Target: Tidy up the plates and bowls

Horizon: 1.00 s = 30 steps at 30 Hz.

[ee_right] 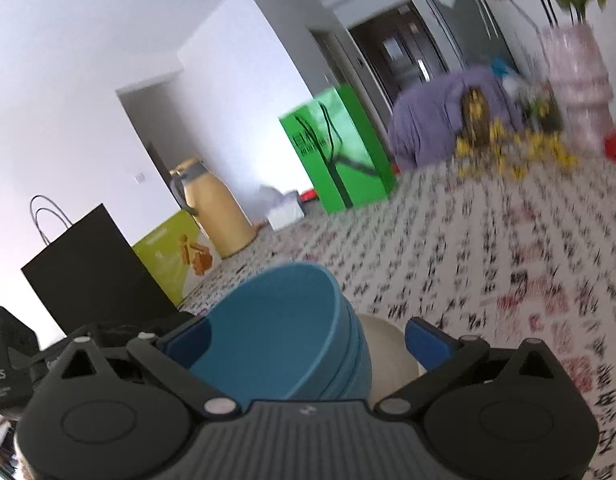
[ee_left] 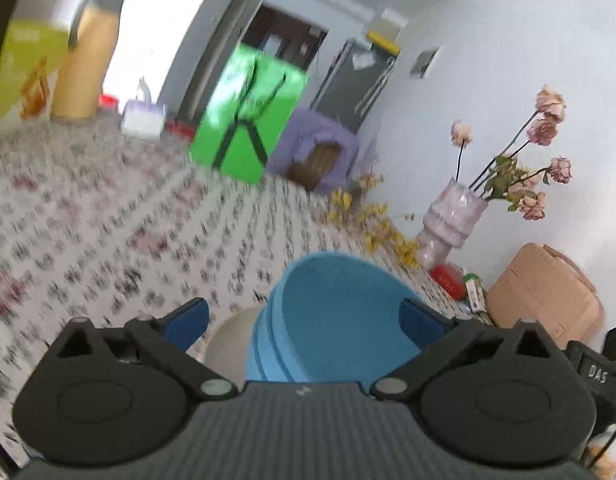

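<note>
Just ahead of the left gripper (ee_left: 304, 320), jaws spread wide and holding nothing, sits the stack of blue bowls (ee_left: 328, 320), nested upright on a pale plate (ee_left: 228, 340) on the tabletop (ee_left: 108, 220). The right gripper (ee_right: 308, 340) frames the same stack from the other side, equally wide and empty. The bowls look rigid, smooth, probably slippery; pinching the rim wall seems safest. Beyond stand a green bag (ee_left: 248, 116) and a vase (ee_left: 452, 216).

Floral-clothed table (ee_left: 108, 216) bears stacked blue bowls (ee_left: 332, 320), vase (ee_left: 452, 216).
</note>
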Motion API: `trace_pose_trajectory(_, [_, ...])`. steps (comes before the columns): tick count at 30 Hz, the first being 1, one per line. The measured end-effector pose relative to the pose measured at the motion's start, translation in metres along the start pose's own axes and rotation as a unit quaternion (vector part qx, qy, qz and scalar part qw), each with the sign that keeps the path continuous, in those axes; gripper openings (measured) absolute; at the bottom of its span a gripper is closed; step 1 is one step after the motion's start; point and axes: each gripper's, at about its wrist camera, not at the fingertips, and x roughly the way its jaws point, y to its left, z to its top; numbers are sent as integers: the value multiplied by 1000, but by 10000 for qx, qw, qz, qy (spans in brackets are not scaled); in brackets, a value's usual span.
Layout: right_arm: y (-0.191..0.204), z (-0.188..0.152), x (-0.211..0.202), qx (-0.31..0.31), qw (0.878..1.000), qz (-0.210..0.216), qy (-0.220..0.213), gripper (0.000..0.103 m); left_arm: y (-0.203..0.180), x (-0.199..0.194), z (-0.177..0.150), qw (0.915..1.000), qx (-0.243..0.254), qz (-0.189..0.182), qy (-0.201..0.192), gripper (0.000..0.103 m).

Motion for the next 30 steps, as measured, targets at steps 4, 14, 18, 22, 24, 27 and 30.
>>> trace_pose_trajectory(4, [13, -5, -19, -426, 9979, -300, -389, 103, -6, -22, -3, 9985, 299, 200, -417, 103])
trace_pose_trajectory(14, [40, -33, -59, -1006, 9877, -886, -800, 103, -11, -69, -22, 9921, 790, 451, -864, 103])
trace_pose_trajectory(18, [52, -48, -73, -1168, 9830, -1090, -901, 103, -11, -89, -32, 9895, 929, 517, -981, 103])
trace_pose_trajectory(22, [66, -64, -86, -1400, 9770, -1279, -971, 103, -12, -108, -43, 9873, 1026, 570, -1069, 103])
trace_pose_trajectory(24, [74, -72, -93, -1496, 9740, -1361, -1018, 103, -13, -119, -49, 9855, 1102, 600, -1142, 103])
trace_pose_trajectory(27, [83, -82, -104, -1609, 9704, -1468, -1047, 103, -14, -133, -57, 9825, 1214, 672, -1246, 103])
trace_pose_trajectory(30, [93, -90, -111, -1727, 9659, -1631, -1026, 103, -16, -145, -65, 9791, 1295, 797, -1354, 103])
